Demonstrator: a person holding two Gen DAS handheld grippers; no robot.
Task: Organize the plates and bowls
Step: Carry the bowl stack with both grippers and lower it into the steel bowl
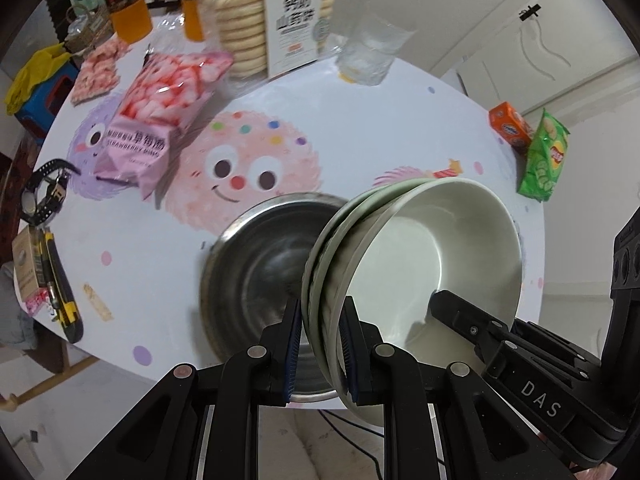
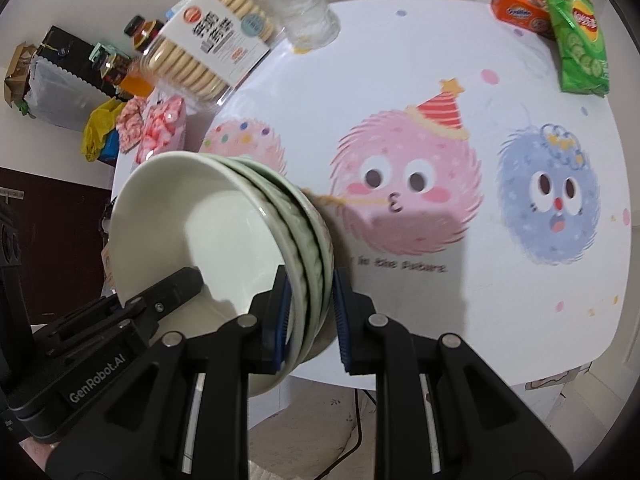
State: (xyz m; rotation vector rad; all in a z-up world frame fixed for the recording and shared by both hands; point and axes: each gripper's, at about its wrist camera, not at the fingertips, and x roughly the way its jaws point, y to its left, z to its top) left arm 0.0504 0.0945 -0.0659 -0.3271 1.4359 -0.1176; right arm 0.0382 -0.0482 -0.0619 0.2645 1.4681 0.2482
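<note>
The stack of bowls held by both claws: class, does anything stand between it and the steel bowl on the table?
Nothing visible does. The stack of bowls is pinched at opposite rims by the left claw and the right claw, and the steel bowl lies open and empty right beside it; the strawberry snack bag lies well clear.

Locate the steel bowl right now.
In the left wrist view, the steel bowl sits on the table near its front edge, just left of the stacked ceramic bowls and below the printed pink face.
</note>
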